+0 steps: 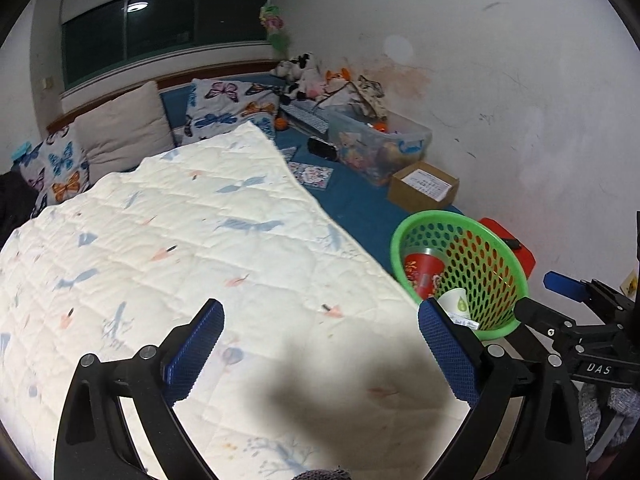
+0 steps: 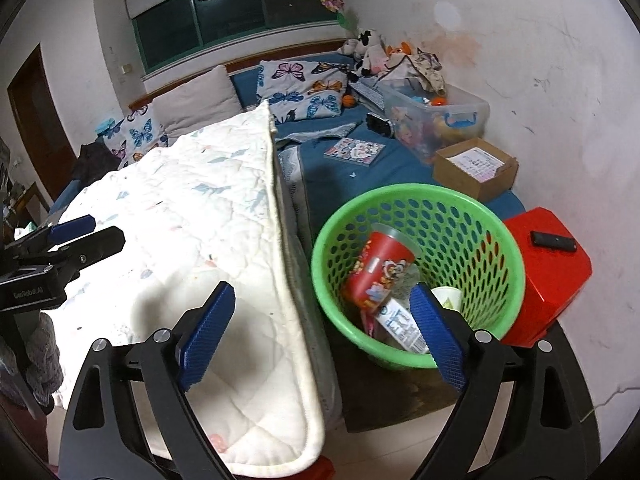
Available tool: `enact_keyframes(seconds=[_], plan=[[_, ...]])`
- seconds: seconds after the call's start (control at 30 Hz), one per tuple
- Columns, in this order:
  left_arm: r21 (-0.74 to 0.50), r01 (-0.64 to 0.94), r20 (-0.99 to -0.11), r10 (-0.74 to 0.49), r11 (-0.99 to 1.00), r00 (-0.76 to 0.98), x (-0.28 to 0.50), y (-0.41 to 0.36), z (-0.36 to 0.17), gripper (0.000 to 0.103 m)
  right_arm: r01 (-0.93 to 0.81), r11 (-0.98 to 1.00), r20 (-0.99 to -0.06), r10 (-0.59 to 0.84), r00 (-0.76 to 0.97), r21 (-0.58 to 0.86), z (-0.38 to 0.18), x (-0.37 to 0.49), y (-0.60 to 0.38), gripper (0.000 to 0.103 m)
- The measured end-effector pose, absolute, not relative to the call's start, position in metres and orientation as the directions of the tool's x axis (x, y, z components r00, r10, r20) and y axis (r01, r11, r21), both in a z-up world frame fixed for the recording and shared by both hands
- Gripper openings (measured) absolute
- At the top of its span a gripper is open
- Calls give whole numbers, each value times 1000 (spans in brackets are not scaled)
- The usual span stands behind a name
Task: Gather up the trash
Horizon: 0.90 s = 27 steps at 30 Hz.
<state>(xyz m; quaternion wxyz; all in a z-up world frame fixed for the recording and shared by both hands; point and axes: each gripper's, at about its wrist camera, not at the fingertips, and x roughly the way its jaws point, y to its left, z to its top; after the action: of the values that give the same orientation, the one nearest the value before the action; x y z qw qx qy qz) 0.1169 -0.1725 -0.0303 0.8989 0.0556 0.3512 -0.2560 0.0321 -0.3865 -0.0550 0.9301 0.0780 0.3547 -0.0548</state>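
A green perforated basket (image 2: 476, 216) stands beside the bed and also shows in the left wrist view (image 1: 496, 264). In it lie a red printed cup (image 2: 376, 272), a white paper cup (image 2: 448, 298) and a white carton (image 2: 400, 326). My right gripper (image 2: 322, 330) is open and empty, just in front of the basket and the quilt's corner. My left gripper (image 1: 320, 354) is open and empty above the white quilt (image 1: 180, 260). The right gripper also shows in the left wrist view (image 1: 568, 300), next to the basket.
A red stool (image 2: 552, 272) with a black remote (image 2: 554, 240) stands right of the basket. On the blue bed lie a cardboard box (image 2: 476, 170), a clear toy bin (image 2: 436, 120), a book (image 2: 354, 150), pillows and plush toys. The wall is on the right.
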Motion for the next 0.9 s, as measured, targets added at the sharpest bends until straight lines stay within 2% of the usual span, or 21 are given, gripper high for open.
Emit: enact_keyframes(seconds=[0.9], plan=[[-82, 315, -621, -295, 946, 726, 98, -100, -24, 94, 63, 986, -590, 41, 807, 156, -34, 27, -342, 93]])
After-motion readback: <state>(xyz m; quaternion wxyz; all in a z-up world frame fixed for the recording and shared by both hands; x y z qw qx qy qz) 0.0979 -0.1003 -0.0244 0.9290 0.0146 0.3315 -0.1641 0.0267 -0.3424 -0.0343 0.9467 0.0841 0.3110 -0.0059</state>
